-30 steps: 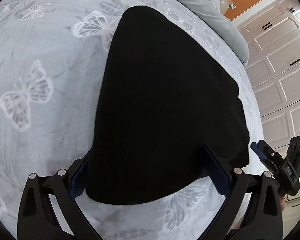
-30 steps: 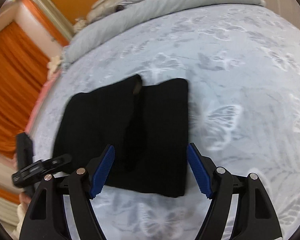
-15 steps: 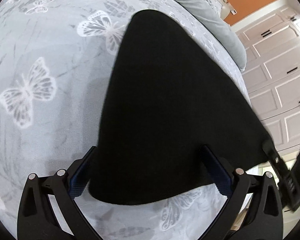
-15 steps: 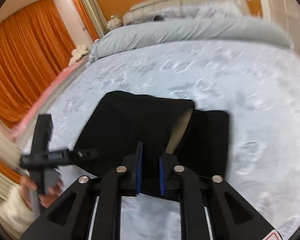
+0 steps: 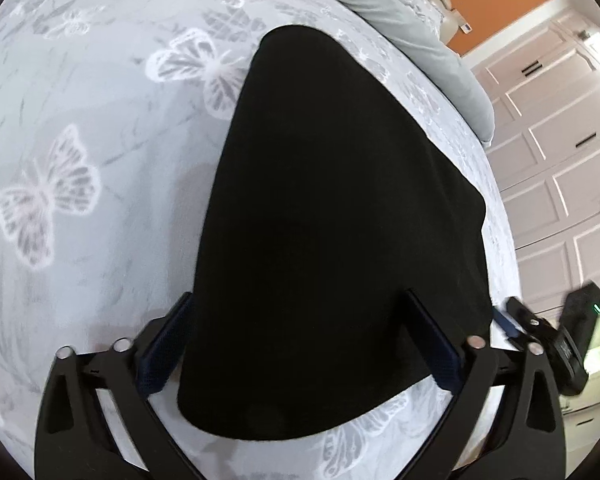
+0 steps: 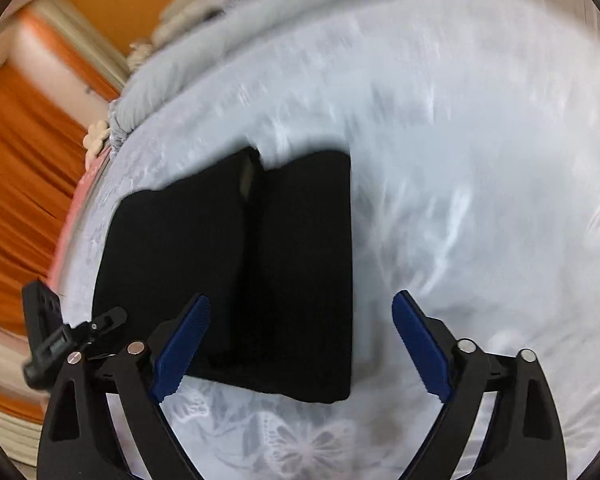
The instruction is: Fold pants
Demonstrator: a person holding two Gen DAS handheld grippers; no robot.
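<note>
The black pants [image 5: 332, 240] lie folded flat on the butterfly-print bedspread [image 5: 80, 128]. My left gripper [image 5: 300, 340] is open, its fingers either side of the near end of the pants. In the right wrist view the pants [image 6: 260, 260] show as a folded rectangle with a crease down the middle. My right gripper [image 6: 300, 344] is open and empty above their near right corner. The right gripper also shows in the left wrist view [image 5: 540, 332] at the far right; the left gripper shows in the right wrist view [image 6: 72, 336] at the left.
A grey duvet roll [image 5: 400, 28] lies along the head of the bed. White wardrobe doors [image 5: 560, 160] stand past the bed's edge. Orange curtains [image 6: 16, 208] hang on the other side. The right wrist view is motion-blurred.
My right gripper was shut half a second ago with the pants edge lifted; now it is open and the pants lie flat. The left gripper stayed open in place.
</note>
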